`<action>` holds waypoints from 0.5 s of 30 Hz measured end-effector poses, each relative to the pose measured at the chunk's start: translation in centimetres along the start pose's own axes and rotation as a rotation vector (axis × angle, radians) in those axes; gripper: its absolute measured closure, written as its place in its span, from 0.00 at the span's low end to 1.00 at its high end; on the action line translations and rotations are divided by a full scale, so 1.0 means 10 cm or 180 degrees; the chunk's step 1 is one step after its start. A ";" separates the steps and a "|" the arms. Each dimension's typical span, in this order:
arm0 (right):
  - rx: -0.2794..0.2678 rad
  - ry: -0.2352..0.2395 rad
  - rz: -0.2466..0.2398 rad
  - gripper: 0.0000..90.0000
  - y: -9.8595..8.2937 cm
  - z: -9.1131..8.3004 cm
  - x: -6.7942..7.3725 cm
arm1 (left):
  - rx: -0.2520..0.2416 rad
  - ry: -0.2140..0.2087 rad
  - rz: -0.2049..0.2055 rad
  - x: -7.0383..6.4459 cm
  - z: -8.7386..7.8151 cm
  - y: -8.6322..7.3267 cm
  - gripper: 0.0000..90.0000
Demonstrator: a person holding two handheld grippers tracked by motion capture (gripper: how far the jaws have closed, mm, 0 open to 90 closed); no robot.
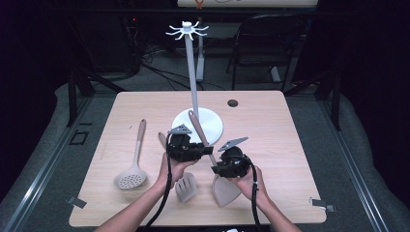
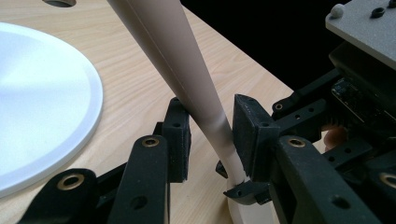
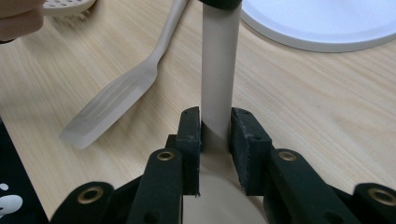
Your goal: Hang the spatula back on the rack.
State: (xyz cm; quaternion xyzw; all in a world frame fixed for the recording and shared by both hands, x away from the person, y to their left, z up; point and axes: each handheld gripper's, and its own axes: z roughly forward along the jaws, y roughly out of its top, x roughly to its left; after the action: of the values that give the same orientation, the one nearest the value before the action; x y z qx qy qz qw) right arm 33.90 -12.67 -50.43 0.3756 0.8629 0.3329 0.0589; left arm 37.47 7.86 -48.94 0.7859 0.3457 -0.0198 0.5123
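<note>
A beige solid spatula (image 1: 226, 190) lies tilted over the table, its long handle (image 1: 198, 126) reaching up over the white stand's base. My right gripper (image 1: 226, 163) is shut on the handle (image 3: 217, 70) just above the blade, both pads pressed against it. Higher up the same handle (image 2: 187, 70), my left gripper (image 1: 189, 147) straddles it with its jaws apart: the handle runs between them with a gap on the right jaw's side. In the left gripper view my left gripper (image 2: 208, 109) sits close to the right gripper (image 2: 359, 98).
A white hook stand (image 1: 192, 67) rises from its round base (image 1: 212, 126) at mid table. A slotted spatula (image 1: 186, 187) lies under the left hand, and a skimmer (image 1: 130, 179) lies at the left. A cable hole (image 1: 232, 103) is behind.
</note>
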 end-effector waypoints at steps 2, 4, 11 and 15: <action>0.0007 -0.0025 -0.0034 0.84 0.00 -0.01 0.01 | -0.0012 -0.0009 0.0016 0.00 0.00 0.00 0.75; -0.0036 -0.0036 -0.0006 0.84 0.00 -0.02 0.02 | -0.0024 -0.0011 0.0042 -0.01 -0.01 0.00 0.74; -0.0101 -0.0065 0.0003 0.85 0.00 -0.04 0.02 | -0.0005 -0.0029 0.0121 -0.06 0.03 -0.03 0.72; -0.0168 -0.0049 0.0021 0.85 0.00 -0.05 0.03 | -0.0078 -0.0031 0.0091 -0.06 0.02 -0.04 0.77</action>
State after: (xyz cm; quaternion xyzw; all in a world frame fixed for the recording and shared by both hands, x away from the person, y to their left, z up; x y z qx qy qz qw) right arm 33.58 -12.71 -50.01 0.3793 0.8521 0.3528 0.0744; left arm 36.87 7.45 -49.08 0.7844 0.3321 -0.0121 0.5238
